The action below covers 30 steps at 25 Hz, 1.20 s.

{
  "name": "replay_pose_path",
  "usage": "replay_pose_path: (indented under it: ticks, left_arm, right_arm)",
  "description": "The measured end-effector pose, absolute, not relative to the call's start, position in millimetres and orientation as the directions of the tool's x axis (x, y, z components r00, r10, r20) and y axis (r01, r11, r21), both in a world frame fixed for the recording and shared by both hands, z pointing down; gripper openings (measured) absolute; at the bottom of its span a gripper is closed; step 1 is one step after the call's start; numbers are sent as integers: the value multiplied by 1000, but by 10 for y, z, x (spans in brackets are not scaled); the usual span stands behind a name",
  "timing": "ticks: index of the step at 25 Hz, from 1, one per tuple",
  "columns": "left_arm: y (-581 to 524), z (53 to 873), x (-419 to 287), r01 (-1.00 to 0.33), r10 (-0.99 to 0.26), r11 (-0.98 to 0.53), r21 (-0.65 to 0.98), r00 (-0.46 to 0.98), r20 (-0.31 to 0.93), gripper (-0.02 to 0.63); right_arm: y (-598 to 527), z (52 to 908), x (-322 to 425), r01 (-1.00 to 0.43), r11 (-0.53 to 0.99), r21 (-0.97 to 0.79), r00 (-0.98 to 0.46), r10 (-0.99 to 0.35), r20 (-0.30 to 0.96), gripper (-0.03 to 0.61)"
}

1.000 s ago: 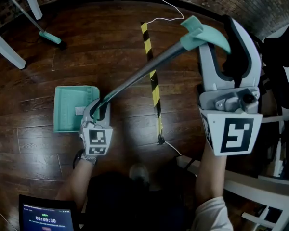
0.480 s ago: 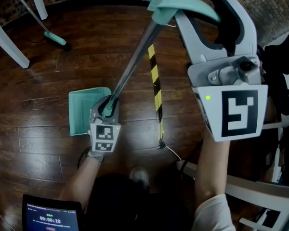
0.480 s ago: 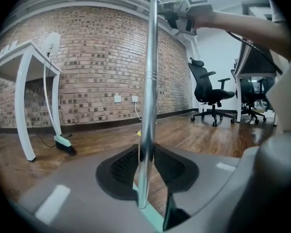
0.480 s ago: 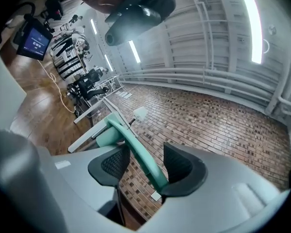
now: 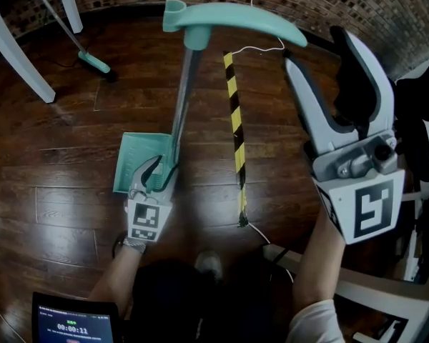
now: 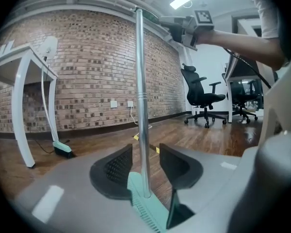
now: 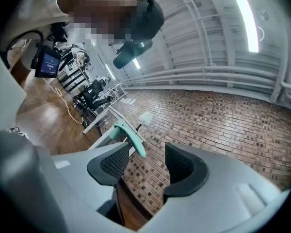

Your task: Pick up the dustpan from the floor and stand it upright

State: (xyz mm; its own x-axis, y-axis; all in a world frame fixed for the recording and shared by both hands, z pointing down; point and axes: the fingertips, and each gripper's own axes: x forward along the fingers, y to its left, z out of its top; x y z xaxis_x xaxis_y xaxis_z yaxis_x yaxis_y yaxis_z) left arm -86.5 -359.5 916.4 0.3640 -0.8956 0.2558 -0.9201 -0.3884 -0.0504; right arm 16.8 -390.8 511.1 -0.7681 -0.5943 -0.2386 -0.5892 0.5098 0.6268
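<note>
The dustpan's teal pan (image 5: 139, 161) rests on the wooden floor, and its metal pole (image 5: 182, 106) rises nearly upright to the curved teal handle (image 5: 232, 23). My left gripper (image 5: 156, 176) sits at the pole's base. Its jaws are opening, and the pole (image 6: 141, 81) stands between them with a small gap on each side. My right gripper (image 5: 320, 52) is to the right of the handle, apart from it, and its jaws are opening. In the right gripper view the handle (image 7: 131, 137) lies beyond the left jaw of that gripper (image 7: 148, 164), with nothing between the pads.
A yellow-and-black striped strip (image 5: 236, 134) runs along the floor right of the pan. A broom with a teal head (image 5: 96, 63) and a white table leg (image 5: 18, 56) stand at the back left by the brick wall. An office chair (image 6: 201, 93) is farther off.
The pole swung from leaning right to nearly upright, and the pan's far end lifted. My right gripper let go of the handle and drew back to the right. My left jaws widened.
</note>
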Motion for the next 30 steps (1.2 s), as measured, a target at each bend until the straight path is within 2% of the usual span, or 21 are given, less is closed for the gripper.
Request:
replay_pose_path:
  ticks: [4, 6, 12, 14, 17, 21, 23, 30]
  left_arm:
    - [-3419, 8852, -1014, -939, -899, -344, -30, 320, 300, 175]
    - [-3312, 8507, -1081, -949, -902, -316, -22, 293, 318, 153]
    - [-3131, 7352, -1275, -963, -911, -268, -27, 244, 332, 85]
    - [-3118, 6916, -1369, -969, -920, -245, -27, 223, 321, 58]
    - [-3107, 6182, -1441, -974, -934, -225, -29, 207, 292, 15]
    - [-3106, 5092, -1441, -975, -946, -221, -29, 207, 250, 2]
    - [-3076, 4527, -1426, -973, -950, -228, -34, 214, 228, 2]
    - [-2562, 2538, -1673, -970, -965, -239, -45, 233, 120, 2]
  right_arm:
    - [-3959, 5045, 245, -583, 560, 589, -765, -623, -166, 273]
    - [-3981, 5026, 302, -586, 602, 543, -758, -644, -104, 282]
    - [-3858, 5326, 645, -670, 683, 291, -687, -719, 107, 257]
    - [-3731, 5250, 691, -680, 688, 256, -677, -722, 142, 224]
    - [-3550, 4864, 717, -705, 677, 210, -663, -735, 145, 134]
    - [-3409, 4055, 730, -746, 650, 144, -640, -760, 110, 36]
    - [-3324, 3636, 737, -759, 639, 123, -632, -769, 95, 14]
    - [-2625, 2205, 650, -813, 580, 58, -576, -815, 66, 14]
